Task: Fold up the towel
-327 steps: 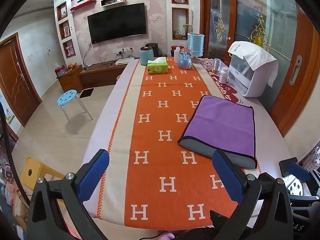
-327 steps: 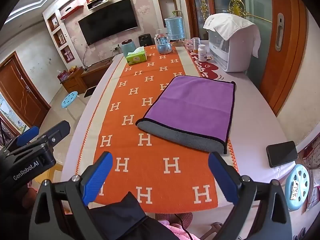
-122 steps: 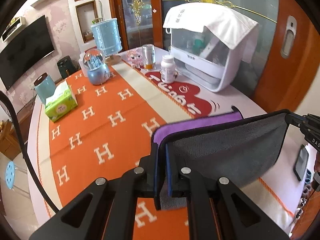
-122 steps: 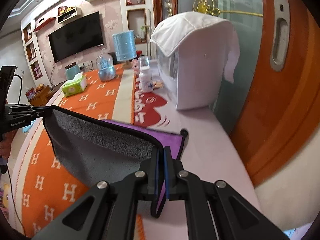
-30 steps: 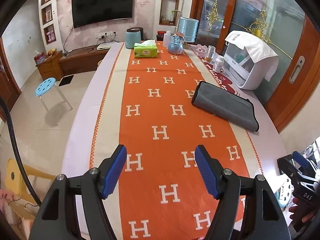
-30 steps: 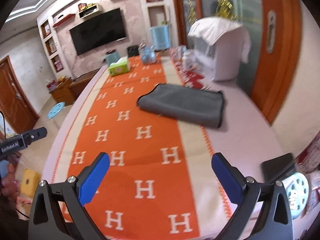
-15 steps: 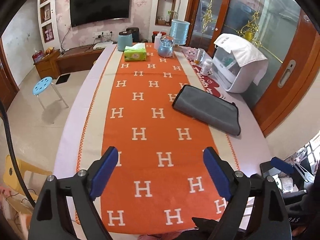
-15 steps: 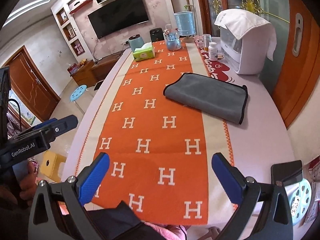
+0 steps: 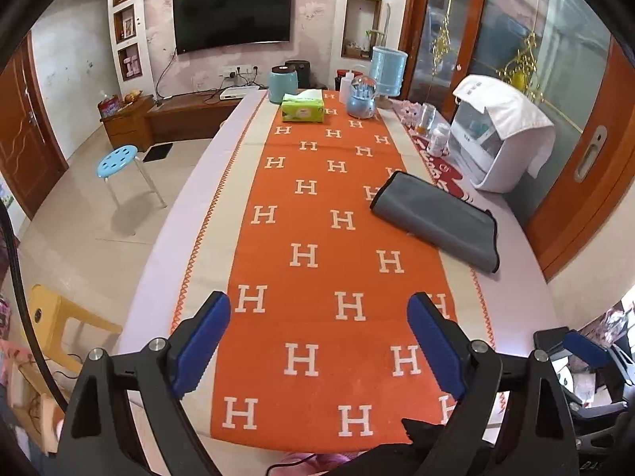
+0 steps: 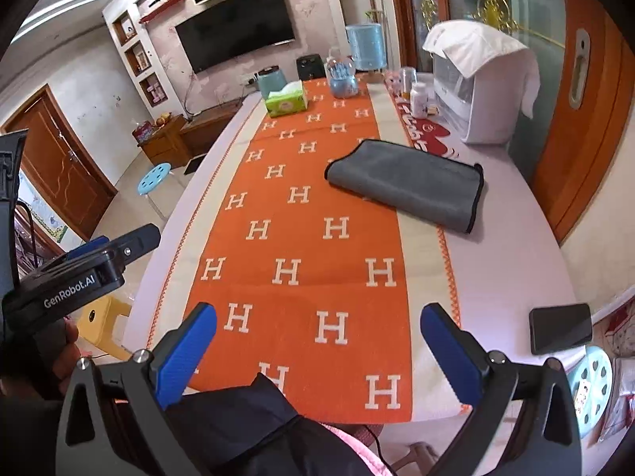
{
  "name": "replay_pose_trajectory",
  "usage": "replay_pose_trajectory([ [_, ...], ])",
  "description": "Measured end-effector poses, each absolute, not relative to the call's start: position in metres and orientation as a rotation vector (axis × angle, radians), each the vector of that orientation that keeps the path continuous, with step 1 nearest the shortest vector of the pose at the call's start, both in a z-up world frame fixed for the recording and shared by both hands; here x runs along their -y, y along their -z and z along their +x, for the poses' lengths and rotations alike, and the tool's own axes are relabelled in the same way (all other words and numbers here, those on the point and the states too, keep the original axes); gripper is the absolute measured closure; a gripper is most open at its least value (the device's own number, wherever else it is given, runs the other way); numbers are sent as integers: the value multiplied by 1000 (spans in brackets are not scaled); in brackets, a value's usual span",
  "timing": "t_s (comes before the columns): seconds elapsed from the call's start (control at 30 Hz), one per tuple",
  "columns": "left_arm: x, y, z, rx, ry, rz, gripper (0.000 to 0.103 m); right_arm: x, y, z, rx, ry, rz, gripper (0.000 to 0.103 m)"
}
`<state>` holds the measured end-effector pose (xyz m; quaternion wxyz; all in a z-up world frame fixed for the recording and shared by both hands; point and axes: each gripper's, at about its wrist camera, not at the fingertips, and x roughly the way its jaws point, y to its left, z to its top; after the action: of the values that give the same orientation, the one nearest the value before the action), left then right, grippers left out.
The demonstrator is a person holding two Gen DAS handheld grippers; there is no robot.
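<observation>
Now the towel [image 9: 436,220] lies folded, grey side out, on the right half of the bench [image 9: 186,214], its left end on the orange H-print runner [image 9: 317,261] and its right end over the runner's beige border onto the bare lilac top near the right edge; black piping shows along that right end. Same towel in the right wrist view [image 10: 405,182], flat, nothing on it, no claw touching it. Left claw [image 9: 317,345] released, blue pads spread wide, empty, hovering over the near edge of the bench, well apart from the towel. Right claw [image 10: 319,351] also released, pads wide, empty, over the near edge too. Left claw's body shows at the left of the right wrist view, held by a hand [image 10: 59,353]. Black phone [image 10: 560,327] lies at the near right corner of the bench. At the far end: green tissue box [image 9: 302,108] on the runner, teal canister [image 9: 282,86] just behind it, blue globe-shaped holder [image 9: 361,98] to its right, pale blue cylinder [image 9: 388,71] behind that. Along the far right edge, a white appliance [image 9: 496,146] with a white cloth draped over its top, small bottles [image 9: 438,139] beside it, red printed mat [image 9: 444,170] between bottles and towel. Off the bench: blue stool [image 9: 119,160] on the floor to the left, yellow stool [image 9: 59,317] near the near left corner, TV [image 9: 232,14] on the far wall. Dark clothing at the bottom of both views.
</observation>
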<state>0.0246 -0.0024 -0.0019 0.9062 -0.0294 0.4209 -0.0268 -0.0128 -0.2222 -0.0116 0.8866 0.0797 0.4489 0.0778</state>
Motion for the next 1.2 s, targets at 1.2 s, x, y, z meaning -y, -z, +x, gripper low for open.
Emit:
replay_pose_trajectory([
  [1.2, 17, 4, 21, -857, -13, 53, 1, 213, 7, -9, -877, -147, 116, 0],
])
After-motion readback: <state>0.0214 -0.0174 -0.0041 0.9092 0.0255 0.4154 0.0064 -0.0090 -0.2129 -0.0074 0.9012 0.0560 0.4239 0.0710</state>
